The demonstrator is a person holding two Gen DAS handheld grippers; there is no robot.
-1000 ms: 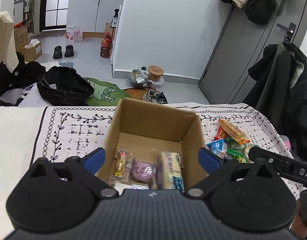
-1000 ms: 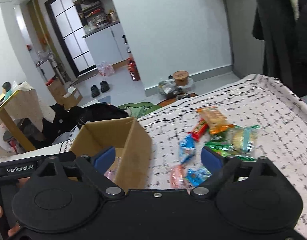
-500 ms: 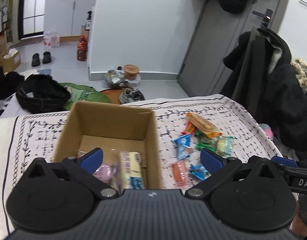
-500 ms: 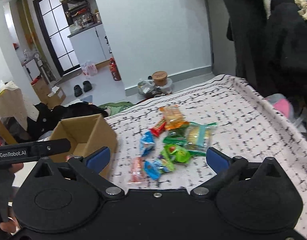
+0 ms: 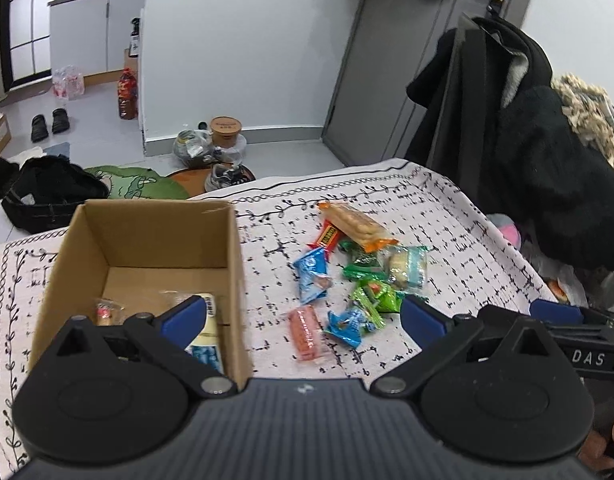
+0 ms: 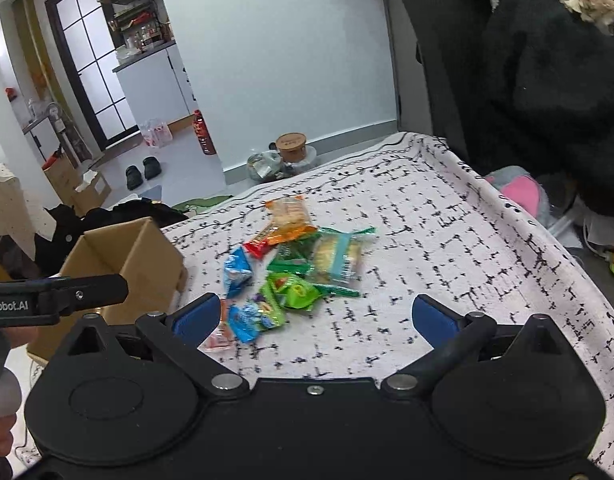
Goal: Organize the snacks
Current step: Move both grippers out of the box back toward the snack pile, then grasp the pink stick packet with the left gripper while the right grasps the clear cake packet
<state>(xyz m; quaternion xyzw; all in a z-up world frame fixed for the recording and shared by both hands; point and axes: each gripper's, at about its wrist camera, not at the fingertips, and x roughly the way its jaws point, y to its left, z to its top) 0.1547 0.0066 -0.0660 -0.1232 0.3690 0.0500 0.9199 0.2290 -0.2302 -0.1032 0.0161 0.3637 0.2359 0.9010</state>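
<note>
A patterned white tablecloth spreads ahead of both pairs of tongs, with an open cardboard box to the left of the left gripper's line and a loose heap of wrapped snacks ahead of it and slightly right. The box already holds a few packets, among them a pale yellow bar lying lengthwise just behind the left blue pad. Both grippers point downward and forward with jaws spread wide and nothing between them; the right gripper's jaws have just been opening to their full spread. From the right gripper, the heap sits just ahead and to the left of centre, its nearest pieces, a blue packet and a pink sausage pack, close beside the left-hand pad. In the left wrist view that pink pack lies directly between the pads, its long axis running roughly along the tongs' pointing line, so a grasp across its narrow width looks ready. The left hand appears the better placed for it, and nearer the box too.
</note>
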